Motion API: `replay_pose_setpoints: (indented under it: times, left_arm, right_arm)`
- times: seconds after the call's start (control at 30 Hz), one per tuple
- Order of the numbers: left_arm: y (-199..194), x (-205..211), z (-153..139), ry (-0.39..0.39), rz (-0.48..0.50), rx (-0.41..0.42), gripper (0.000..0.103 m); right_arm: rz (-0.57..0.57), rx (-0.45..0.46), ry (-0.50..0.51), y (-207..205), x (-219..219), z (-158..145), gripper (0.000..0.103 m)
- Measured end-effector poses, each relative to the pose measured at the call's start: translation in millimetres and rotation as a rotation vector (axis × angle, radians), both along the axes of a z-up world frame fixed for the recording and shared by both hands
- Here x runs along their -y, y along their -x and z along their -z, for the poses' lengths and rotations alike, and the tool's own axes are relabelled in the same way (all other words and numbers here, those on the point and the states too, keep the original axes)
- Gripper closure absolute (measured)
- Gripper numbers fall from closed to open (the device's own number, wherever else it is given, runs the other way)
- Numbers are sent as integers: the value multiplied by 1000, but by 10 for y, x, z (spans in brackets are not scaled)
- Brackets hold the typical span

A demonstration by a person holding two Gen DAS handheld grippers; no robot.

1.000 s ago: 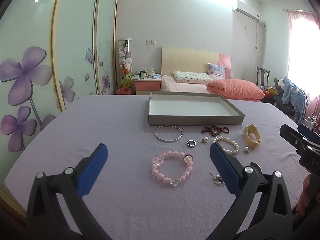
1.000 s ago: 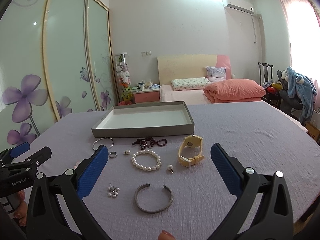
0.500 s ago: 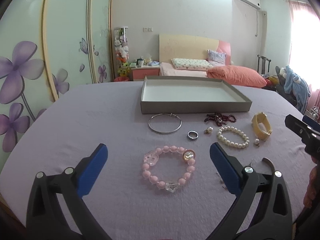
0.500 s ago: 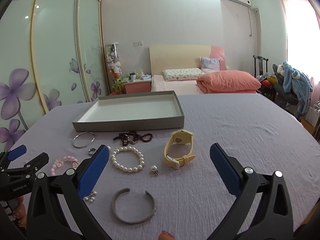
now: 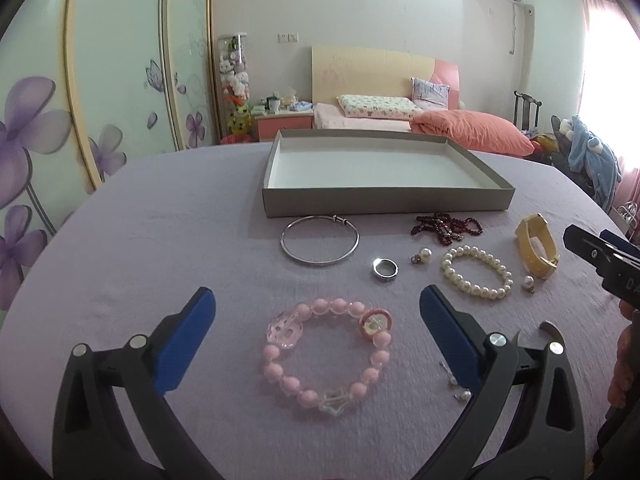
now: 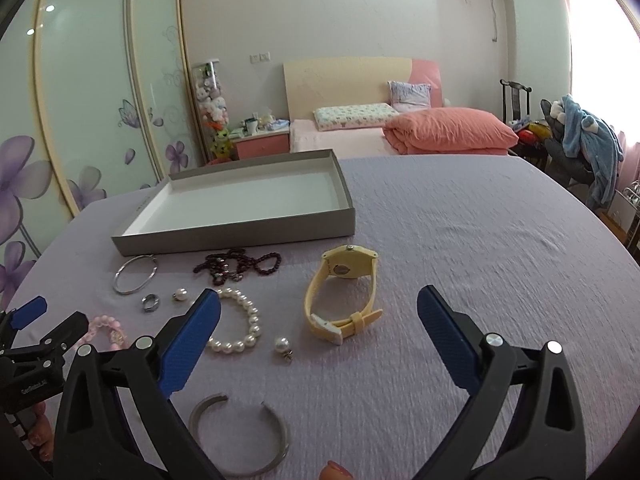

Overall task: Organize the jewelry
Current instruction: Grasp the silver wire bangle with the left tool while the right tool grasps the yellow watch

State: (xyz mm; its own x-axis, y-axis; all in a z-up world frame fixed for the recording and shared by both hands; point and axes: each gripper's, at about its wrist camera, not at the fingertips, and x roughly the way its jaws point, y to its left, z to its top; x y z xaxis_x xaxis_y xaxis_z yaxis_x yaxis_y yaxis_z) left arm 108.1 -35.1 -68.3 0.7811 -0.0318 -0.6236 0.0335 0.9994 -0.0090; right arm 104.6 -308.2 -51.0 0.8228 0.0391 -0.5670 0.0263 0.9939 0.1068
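Bare cloth point(image 6: 480, 240) right of watch point(image 6: 344, 292); jewelry crowds strip before tray point(image 5: 384, 200).

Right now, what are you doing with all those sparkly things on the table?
A person holds a gripper in each hand to tidy jewelry into the grey tray, which has nothing in it yet. The left gripper is open, hovering over the pink bead bracelet. The right gripper is open too, facing the yellow watch. The pearl bracelet, silver bangle, ring and dark red beads lie on the purple cloth.
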Motion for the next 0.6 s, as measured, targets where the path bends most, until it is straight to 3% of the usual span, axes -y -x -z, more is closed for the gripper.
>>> replay_pose_setpoints:
  times: [0.13, 0.4, 0.6]
  left_arm:
    - [-137, -35, 23, 16, -10, -19, 4]
    - [-414, -17, 44, -28, -22, -28, 4]
    - [-649, -87, 93, 16, -21, -69, 4]
  right_arm:
    - [11, -31, 0, -133, 36, 55, 8]
    - [26, -97, 11, -341, 35, 182, 13]
    - [36, -154, -26, -496, 94, 243, 20]
